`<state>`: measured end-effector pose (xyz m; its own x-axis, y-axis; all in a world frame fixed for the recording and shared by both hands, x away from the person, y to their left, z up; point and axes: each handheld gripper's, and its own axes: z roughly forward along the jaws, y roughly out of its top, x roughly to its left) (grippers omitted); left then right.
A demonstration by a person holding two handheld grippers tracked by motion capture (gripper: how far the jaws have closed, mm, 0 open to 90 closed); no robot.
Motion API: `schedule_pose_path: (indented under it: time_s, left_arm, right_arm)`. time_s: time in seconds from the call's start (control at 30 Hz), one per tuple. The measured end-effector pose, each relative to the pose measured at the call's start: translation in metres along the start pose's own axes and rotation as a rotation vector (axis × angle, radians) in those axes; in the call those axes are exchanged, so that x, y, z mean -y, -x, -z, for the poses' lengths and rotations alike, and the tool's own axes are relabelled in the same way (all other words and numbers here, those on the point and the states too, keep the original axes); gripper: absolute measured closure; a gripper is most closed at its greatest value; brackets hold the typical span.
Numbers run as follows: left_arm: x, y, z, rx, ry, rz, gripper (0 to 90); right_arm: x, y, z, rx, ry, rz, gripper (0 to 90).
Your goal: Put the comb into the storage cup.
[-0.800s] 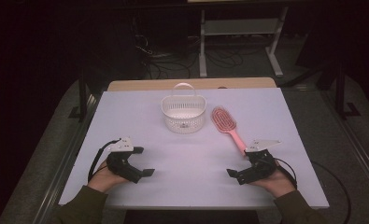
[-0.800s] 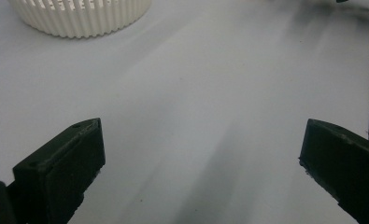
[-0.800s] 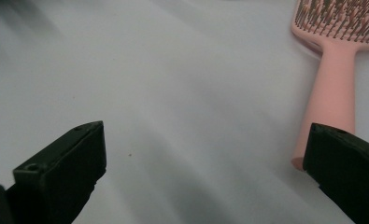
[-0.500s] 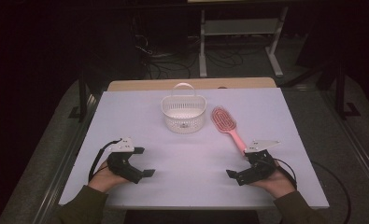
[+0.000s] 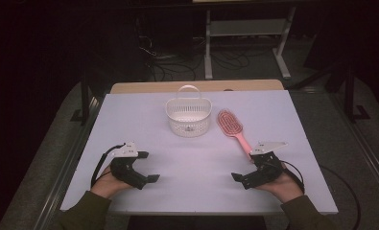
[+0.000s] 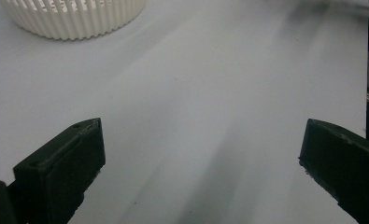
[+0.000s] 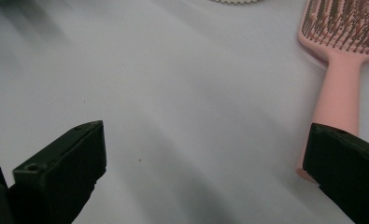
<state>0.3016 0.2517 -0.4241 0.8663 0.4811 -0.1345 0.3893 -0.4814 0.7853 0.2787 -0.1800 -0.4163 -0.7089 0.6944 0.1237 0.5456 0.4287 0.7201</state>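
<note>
The pink hairbrush lies on the worktop, its handle end just beside the right hand-held gripper. Both that and the left hand-held gripper gape wide, empty.

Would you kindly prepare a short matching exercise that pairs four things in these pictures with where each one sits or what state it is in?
Things:
1. basket
2. hairbrush
3. left gripper
4. right gripper

Places or states:
A. pink, lying flat to the right of the white container
B. open and empty, resting near the table's front left
C. white, slatted, at the middle of the table's far half
D. open and empty, just beside the pink handle's end

Pairs: 1-C, 2-A, 3-B, 4-D
</note>
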Motion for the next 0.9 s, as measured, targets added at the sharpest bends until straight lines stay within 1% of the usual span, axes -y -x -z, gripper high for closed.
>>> schedule_pose_path:
  time_s: [0.1,0.2,0.33,0.5,0.67,0.9]
  left_arm:
    - [0.000,0.000,0.001,0.002,0.004,0.008,0.0]
    - [0.000,0.000,0.001,-0.001,0.003,-0.006,0.0]
    - [0.000,0.000,0.001,-0.002,0.003,-0.005,0.0]
    - [0.000,0.001,0.001,0.000,0.002,-0.004,0.0]
    - [0.000,0.001,0.000,0.004,-0.005,-0.006,0.0]
    - [0.001,0.001,-0.001,0.007,-0.005,0.004,0.0]
  right_arm:
    - [-0.003,0.001,0.000,0.003,0.000,0.001,0.0]
    - [-0.004,0.002,0.000,0.004,0.001,0.001,0.0]
    - [-0.005,0.002,-0.001,0.003,-0.005,-0.001,0.0]
    - [-0.009,0.003,0.001,0.001,0.001,0.002,0.0]
    - [-0.011,0.004,0.000,-0.003,-0.002,-0.004,0.0]
    - [-0.014,0.006,-0.002,-0.004,-0.008,-0.012,0.0]
